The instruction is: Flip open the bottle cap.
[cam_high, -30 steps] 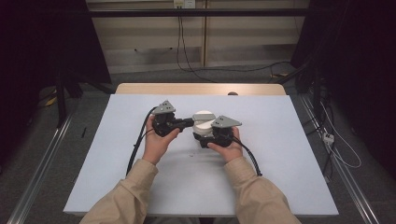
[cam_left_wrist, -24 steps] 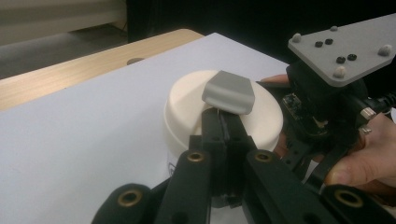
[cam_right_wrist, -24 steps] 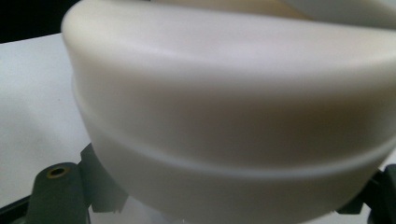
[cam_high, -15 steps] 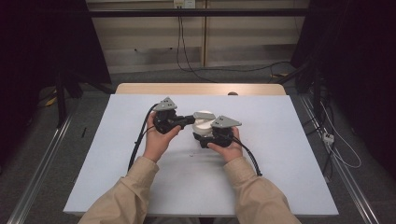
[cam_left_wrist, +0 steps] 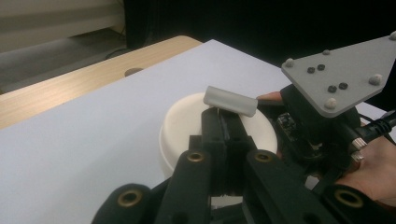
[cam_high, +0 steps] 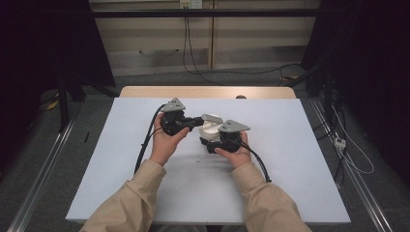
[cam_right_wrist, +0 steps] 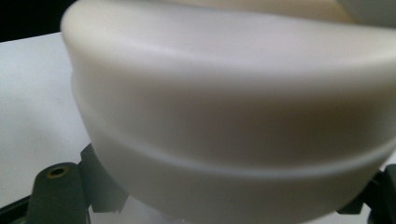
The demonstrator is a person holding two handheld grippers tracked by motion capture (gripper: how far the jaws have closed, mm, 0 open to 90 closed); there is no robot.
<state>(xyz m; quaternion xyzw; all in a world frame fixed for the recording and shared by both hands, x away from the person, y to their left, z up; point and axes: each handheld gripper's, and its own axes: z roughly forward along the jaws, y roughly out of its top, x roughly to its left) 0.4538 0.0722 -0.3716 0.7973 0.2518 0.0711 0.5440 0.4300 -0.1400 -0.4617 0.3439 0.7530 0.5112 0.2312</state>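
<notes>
I have both grippers at the middle of the white table (cam_high: pixel 121 169), working on a round cream-white container (cam_left_wrist: pixel 187 126) that sits on the tabletop between them. My right gripper (cam_high: pixel 212 144) comes at it from the near right side. In the right gripper view the container's curved wall, with a seam line running around it, sits between the two black jaws, whose lower parts show at the bottom corners, so I read them as clamped on the container's body.

My left gripper (cam_high: pixel 197 121) reaches in from the left, over the top of the container. In the left gripper view its jaws stand pressed together, pinching a small grey cylinder-shaped piece (cam_left_wrist: pixel 231 100) at their tips; the piece lies across the far part of the lid, and I cannot tell whether it rests on the lid or hangs just above it.

A tiny white speck (cam_high: pixel 197 159) lies on the table just near of the grippers, between my two hands.
</notes>
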